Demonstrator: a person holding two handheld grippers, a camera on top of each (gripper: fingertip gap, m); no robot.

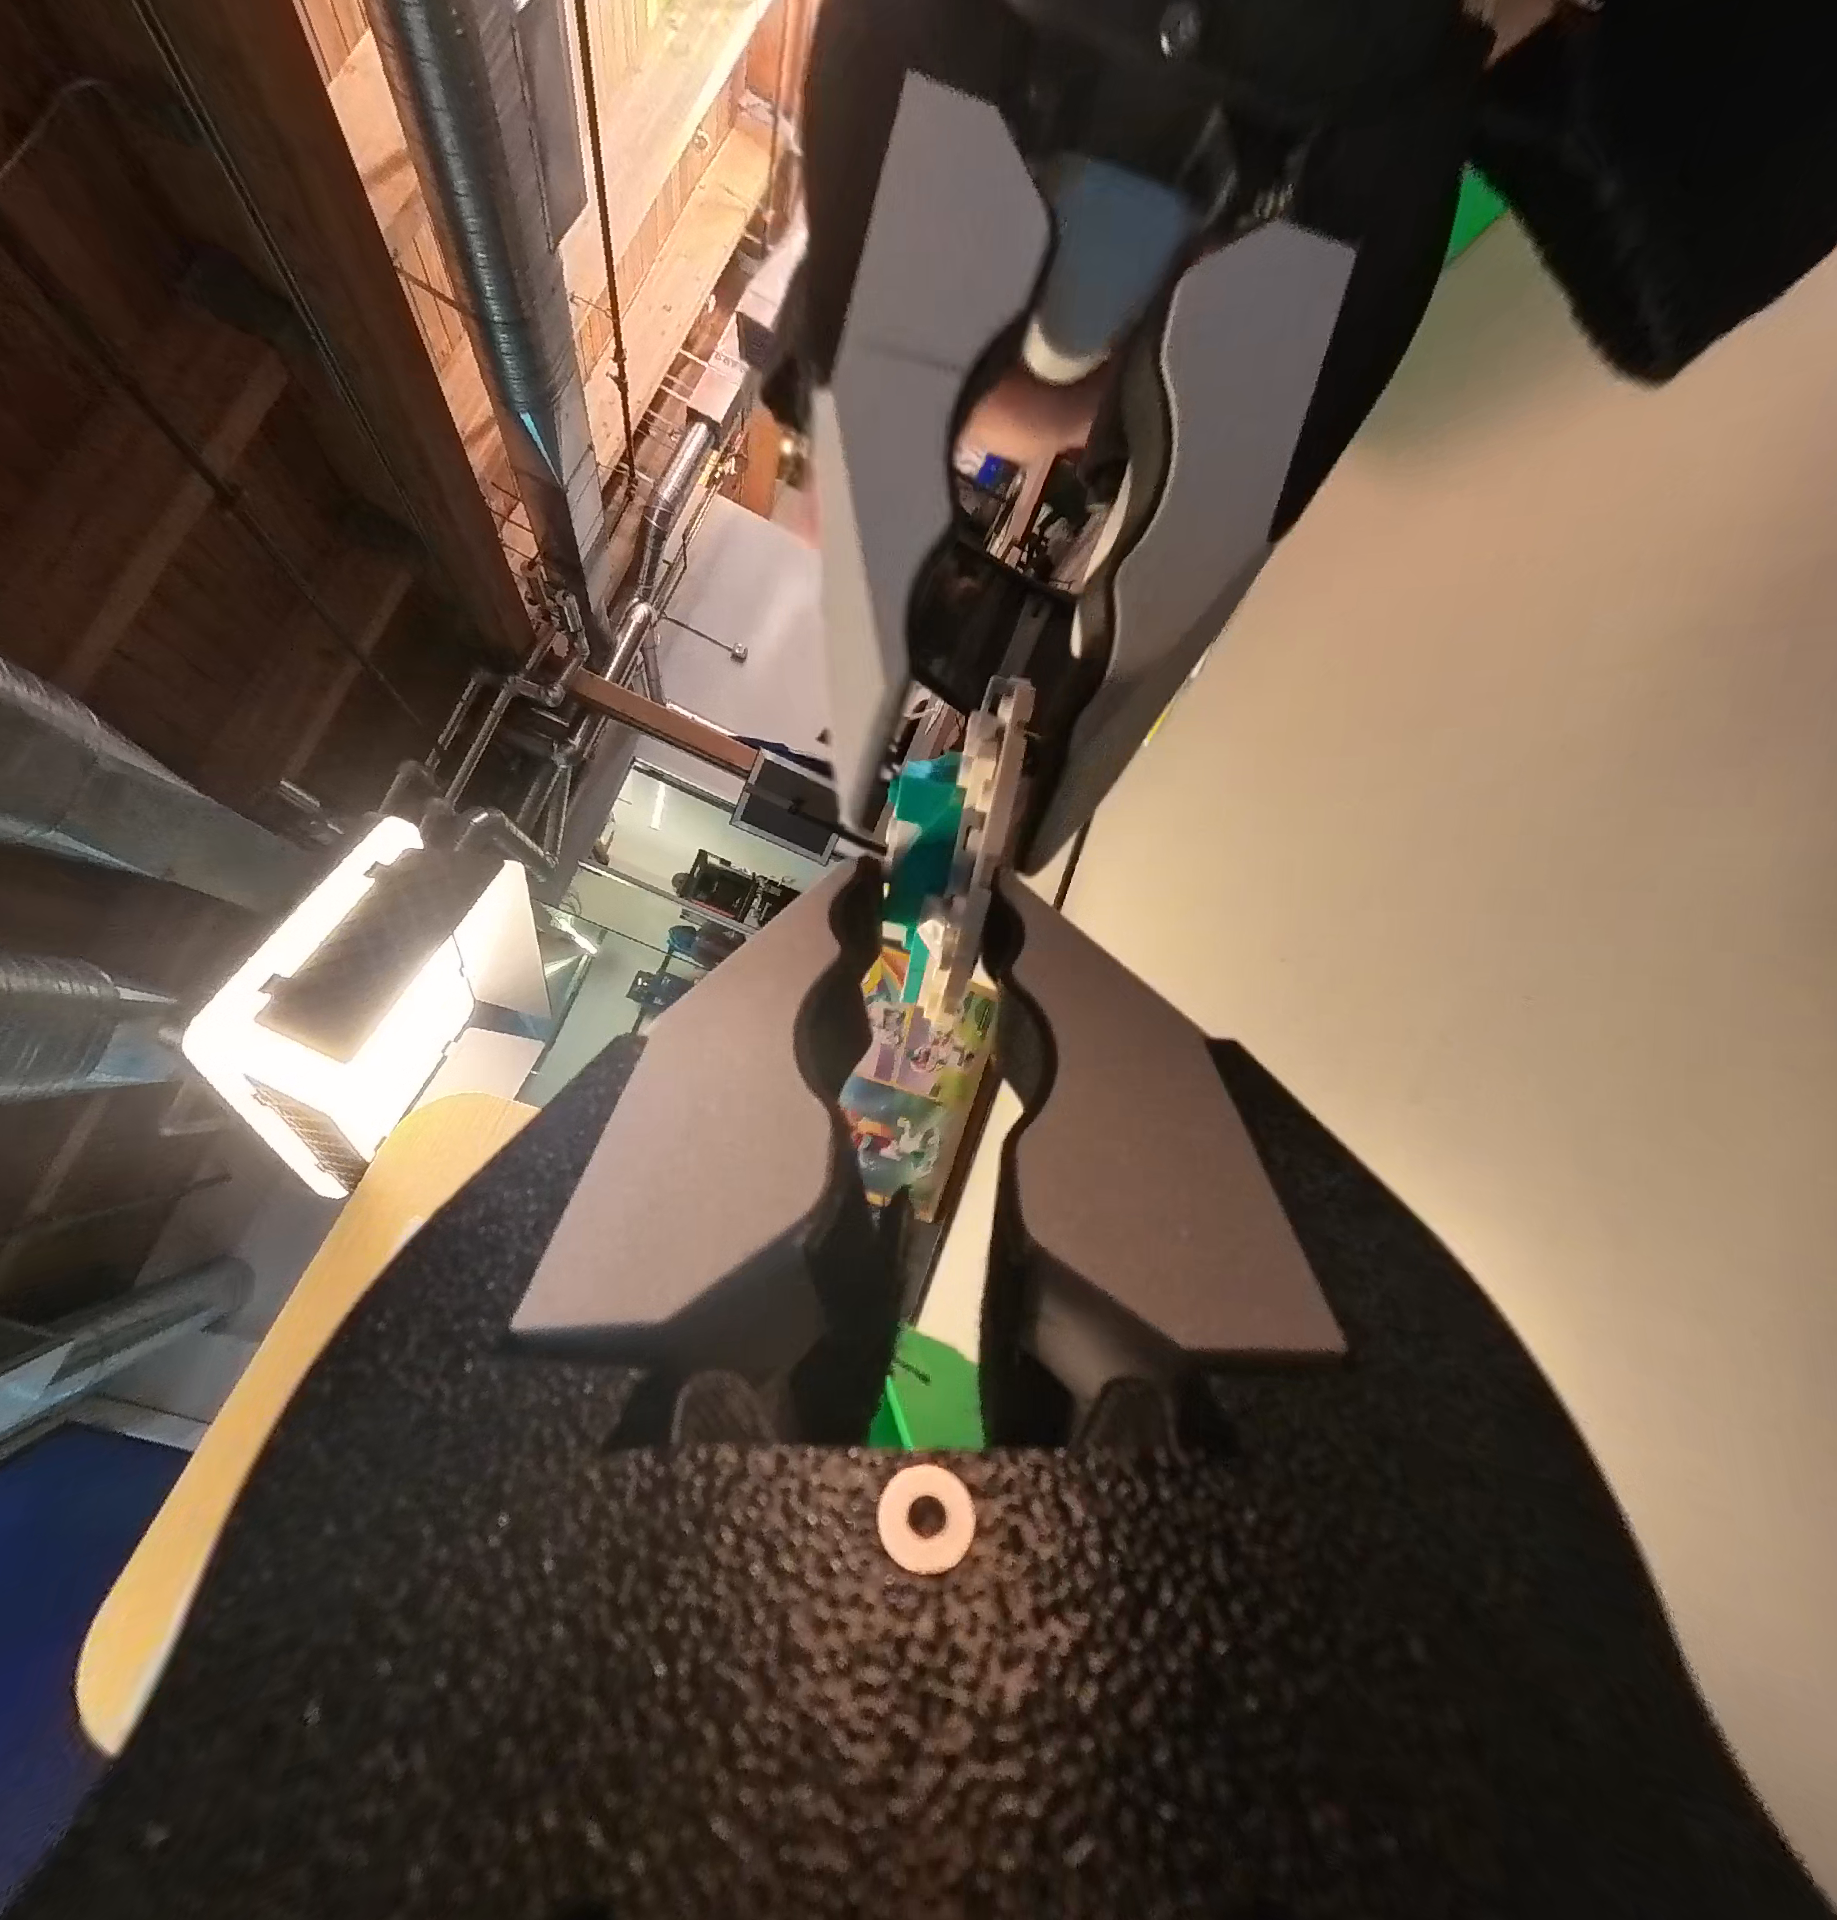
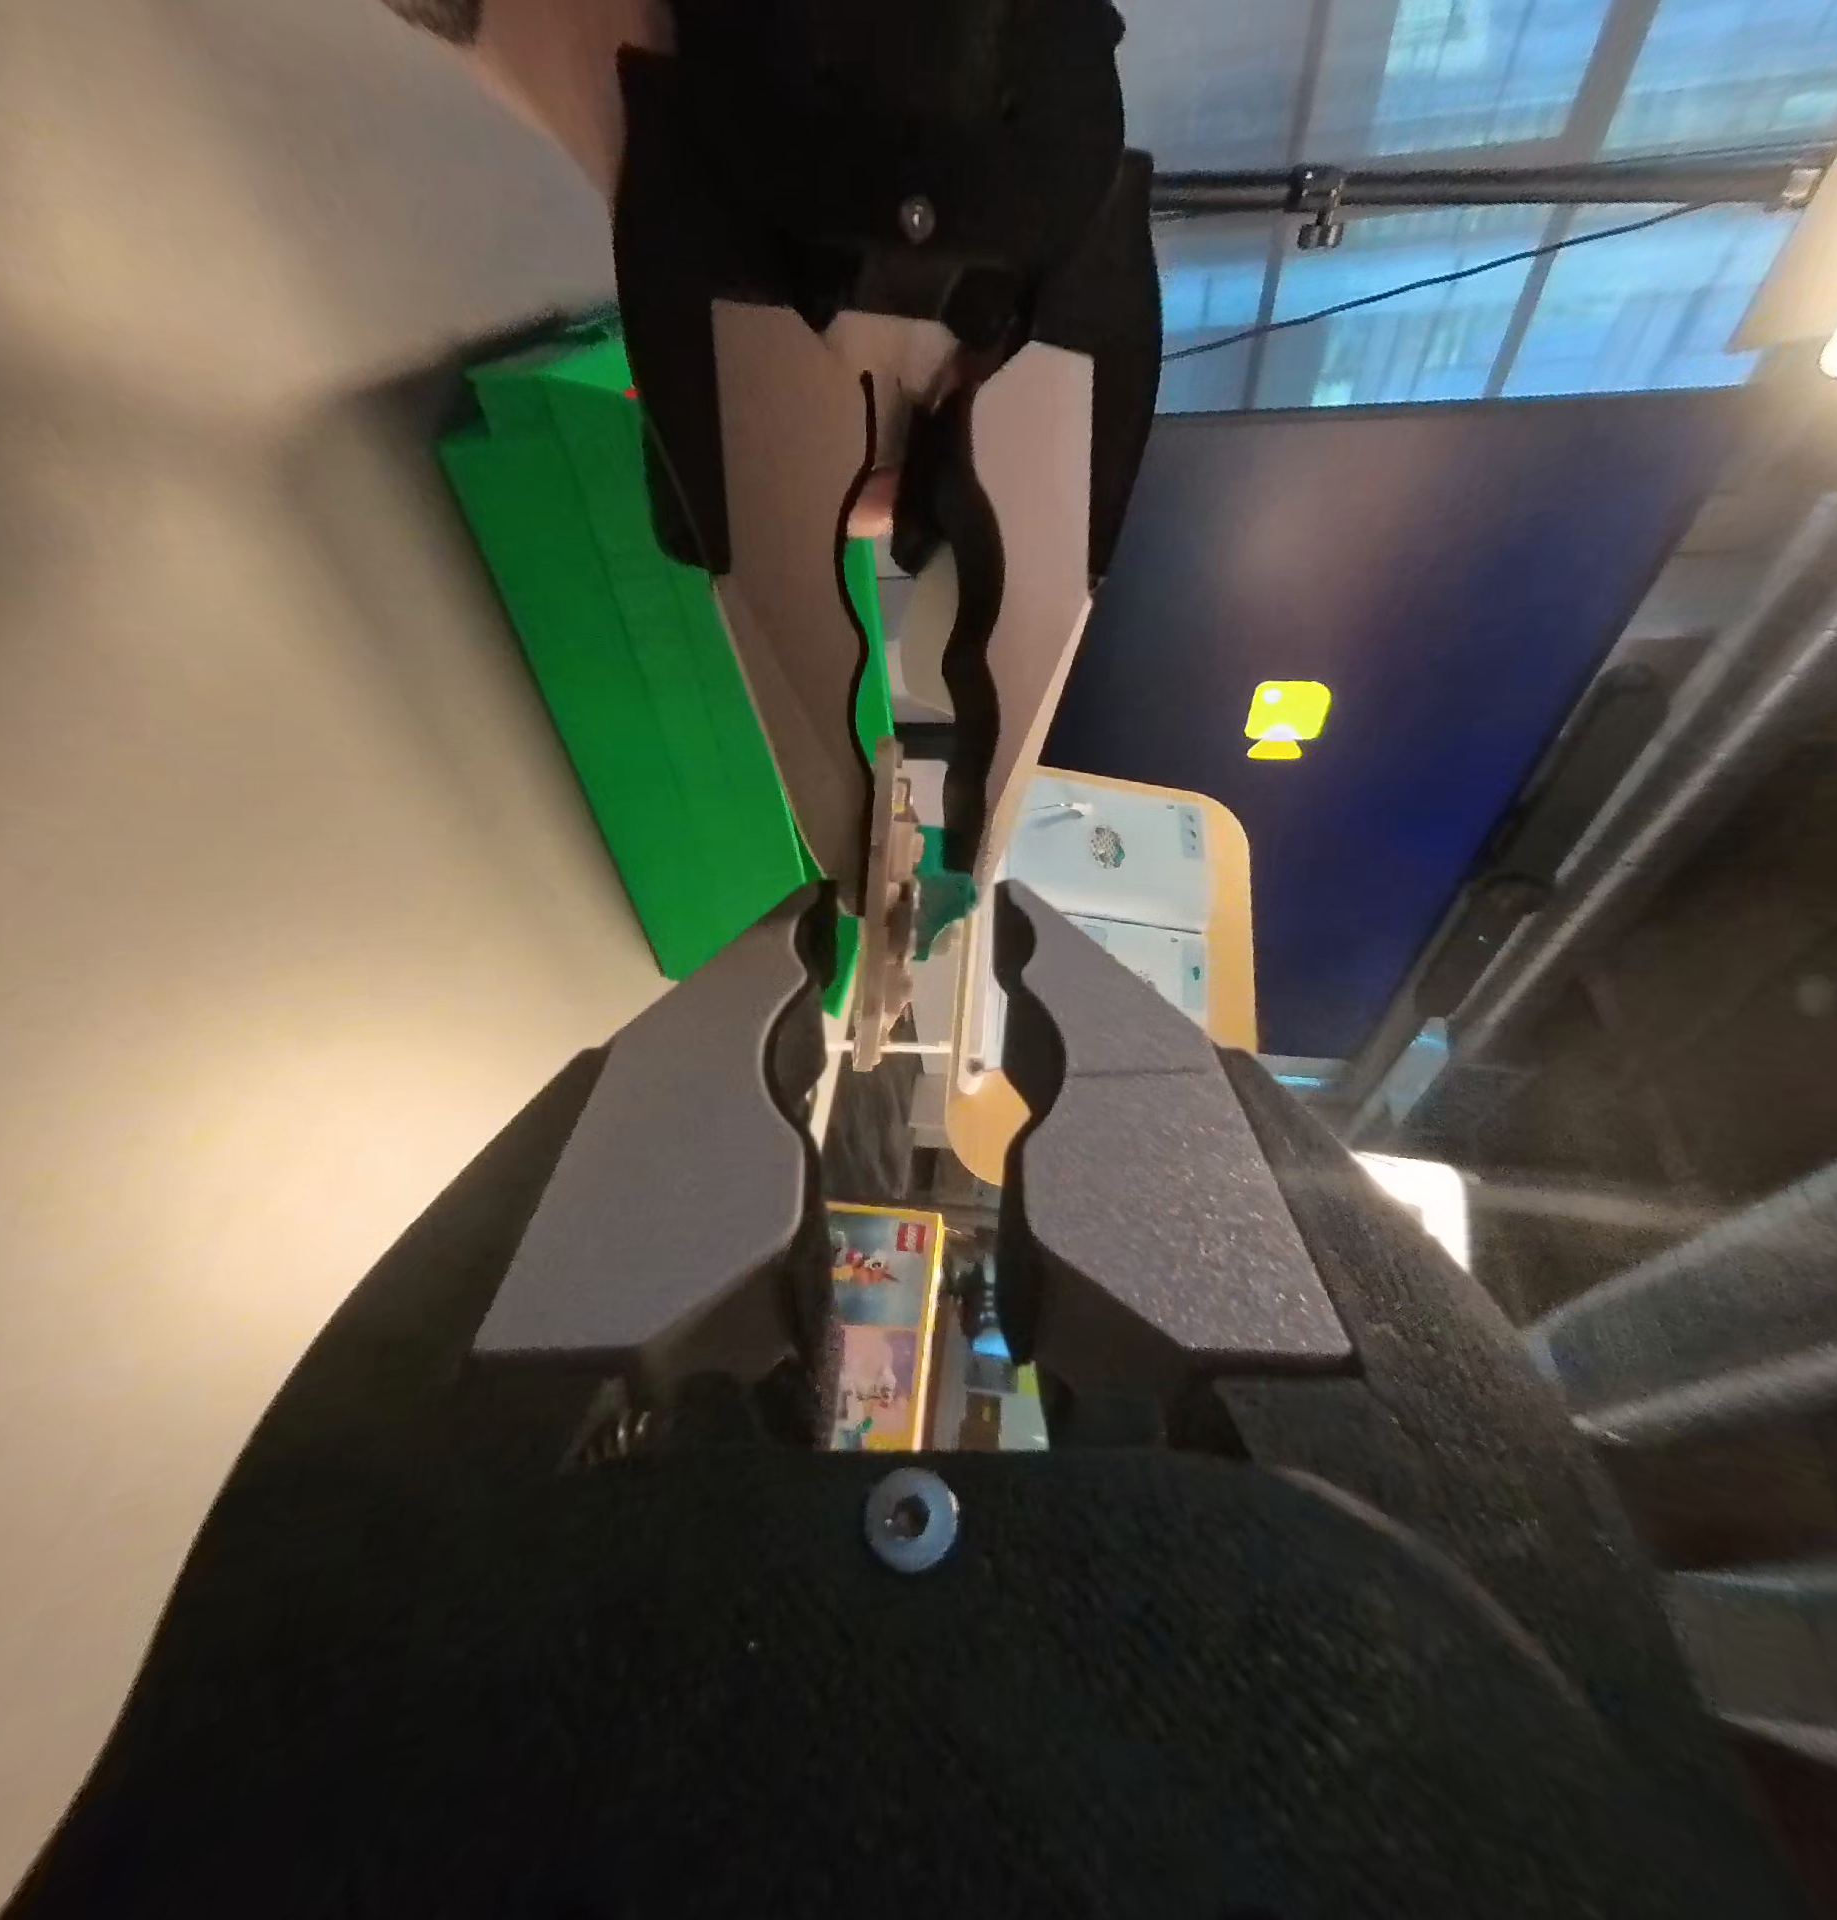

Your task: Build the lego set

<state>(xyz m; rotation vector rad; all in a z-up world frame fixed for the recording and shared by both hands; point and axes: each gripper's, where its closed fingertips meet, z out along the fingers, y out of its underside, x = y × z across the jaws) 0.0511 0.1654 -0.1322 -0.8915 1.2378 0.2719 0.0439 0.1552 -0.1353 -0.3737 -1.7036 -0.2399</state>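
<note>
Both tools are up off the desk and meeting nose to nose, with the build caught between them. The left tool (image 1: 929, 914) has its jaws drawn in around the near end of a small lego assembly (image 1: 981, 852), a thin grey plate seen edge-on with teal pieces stacked on one face; the gap between its fingertips is narrow and the plate sits right in it, so it reads as clamped on the assembly. Straight ahead of it, the right tool (image 2: 909, 914) comes in from the opposite side, and in its own view its jaws stand clearly apart, the same lego assembly (image 2: 893, 894) lying just inside its left finger with open space on the other side. Whether that finger is touching the plate, I cannot tell. As for progress: a few pieces are joined, a plate and some teal bricks, and that looks like an early sub-build with most of the set still to go. Farther out past the left tool, the colourful lego box (image 1: 924, 1081) shows behind the jaws, and from the right tool's side a bright green block (image 2: 623, 665) rests on the pale desk (image 2: 218, 727).
</note>
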